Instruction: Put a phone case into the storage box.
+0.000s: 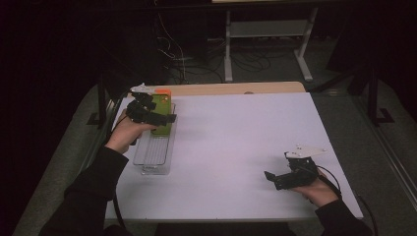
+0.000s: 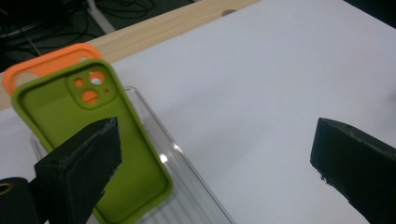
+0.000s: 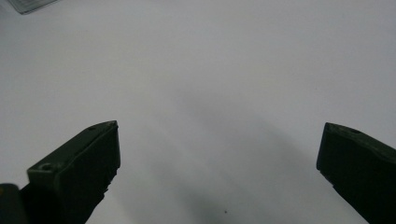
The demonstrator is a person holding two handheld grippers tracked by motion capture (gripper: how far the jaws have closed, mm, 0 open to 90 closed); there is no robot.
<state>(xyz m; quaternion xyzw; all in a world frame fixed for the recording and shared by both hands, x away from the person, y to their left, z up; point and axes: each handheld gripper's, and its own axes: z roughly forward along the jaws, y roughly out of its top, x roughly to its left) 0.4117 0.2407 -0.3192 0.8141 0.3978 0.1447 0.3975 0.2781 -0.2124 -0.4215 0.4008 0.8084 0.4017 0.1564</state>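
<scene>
The green phone case (image 2: 88,154) lies in the clear plastic tray (image 1: 147,160) at the left edge of the white table (image 1: 236,147), its open side up and camera cutouts toward the far end. Tucked under it, poking out past its far end, there's an orange phone case (image 2: 42,65), also at the tray's far end. Over to the left gripper (image 1: 160,118): it hovers right above the green case in the high view, and its own camera shows the jaws spread wide, one black pad in front of the case's near half, the other out over bare table, nothing between them. Whether the near pad touches the case can't be told. On the other side, the right gripper (image 1: 275,179) sits low over the near right part of the table, well apart from the tray, jaws likewise wide apart with only white tabletop between them. A strip of bare wood (image 1: 236,88) runs along the table's far edge.
</scene>
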